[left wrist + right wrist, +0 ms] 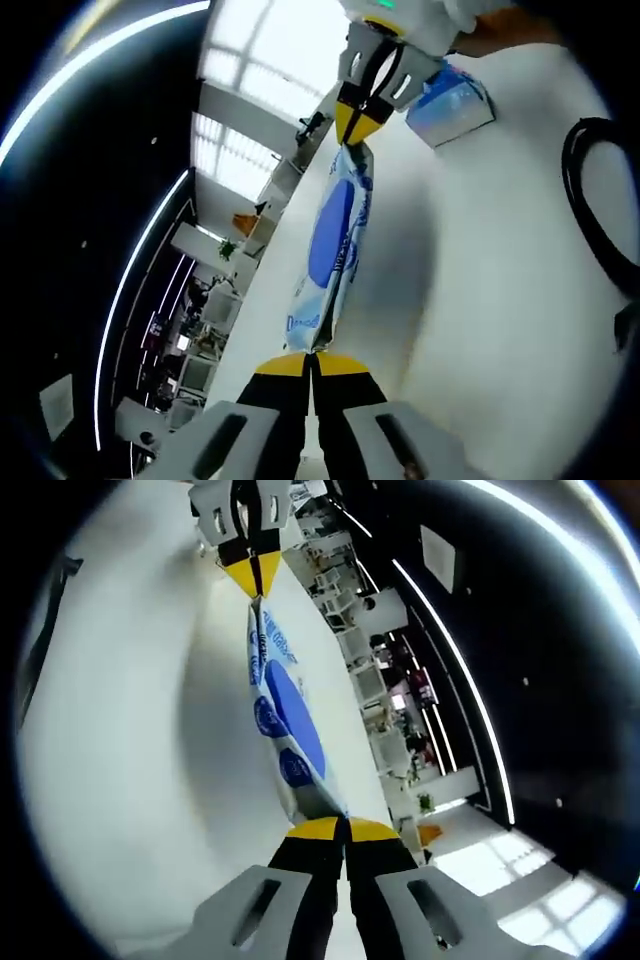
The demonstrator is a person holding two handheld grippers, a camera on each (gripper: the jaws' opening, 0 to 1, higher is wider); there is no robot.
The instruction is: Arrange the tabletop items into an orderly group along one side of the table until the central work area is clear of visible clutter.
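Both claws, the left claw (312, 358) and the right claw (343, 827), pinch opposite ends of the white-and-blue plastic wipes packet (335, 250), stretched mid-frame above the white counter (500, 330), likely for carrying sideward.

- A white, smooth tabletop (480, 330) spans the left gripper view and also appears in the right gripper view (120, 760).
- Long, thin white light strips (130, 270) curve across a dark ceiling, seen in both views (470, 680).
- Large bright windows (250, 60) with pale frames glow beyond the table's far edge.
- Blurred office furniture and shelving (375, 670) stand in the background, too small to make out.
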